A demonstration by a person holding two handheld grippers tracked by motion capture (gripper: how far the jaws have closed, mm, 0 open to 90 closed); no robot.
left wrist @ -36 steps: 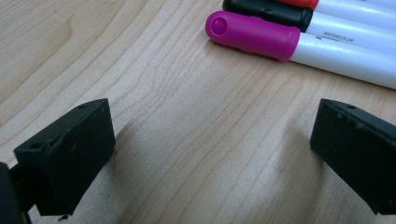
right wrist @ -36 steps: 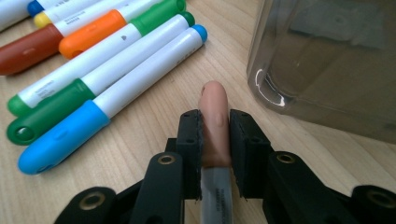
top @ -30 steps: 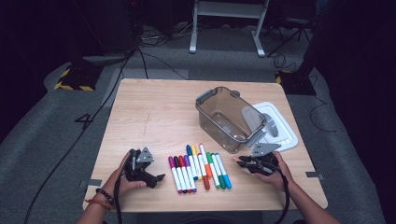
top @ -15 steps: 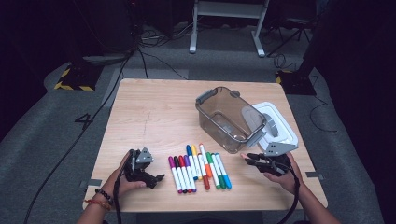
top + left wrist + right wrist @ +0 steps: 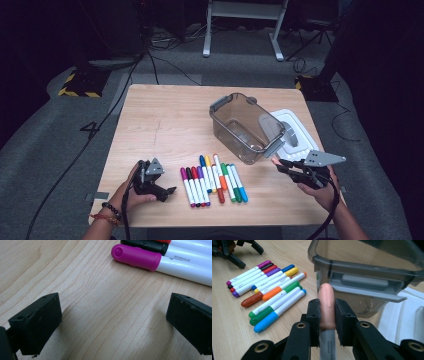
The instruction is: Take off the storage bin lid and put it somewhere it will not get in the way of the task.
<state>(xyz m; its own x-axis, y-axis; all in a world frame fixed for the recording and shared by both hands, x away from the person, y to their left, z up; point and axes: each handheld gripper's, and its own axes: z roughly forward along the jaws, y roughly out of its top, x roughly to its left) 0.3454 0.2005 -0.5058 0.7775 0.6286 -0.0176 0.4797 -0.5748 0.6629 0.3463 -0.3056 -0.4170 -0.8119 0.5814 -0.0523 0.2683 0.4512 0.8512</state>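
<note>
Black grippers, grey three-cornered plates, trailing black cables; beaded bracelets (image 5: pixel 104 212) on wrist

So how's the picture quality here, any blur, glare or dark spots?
High view: the table is brightly lit, the floor around it nearly black. Left gripper view: soft shadows beside the jaws, magenta marker sharp. Right gripper view: the peach-capped marker is crisp, with pale sheen on the clear bin.

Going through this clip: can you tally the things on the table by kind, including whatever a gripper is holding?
markers in a row on the table: 11
peach-capped marker clamped in the right gripper: 1
clear plastic bin: 1
white lid: 1
Total: 14
</note>
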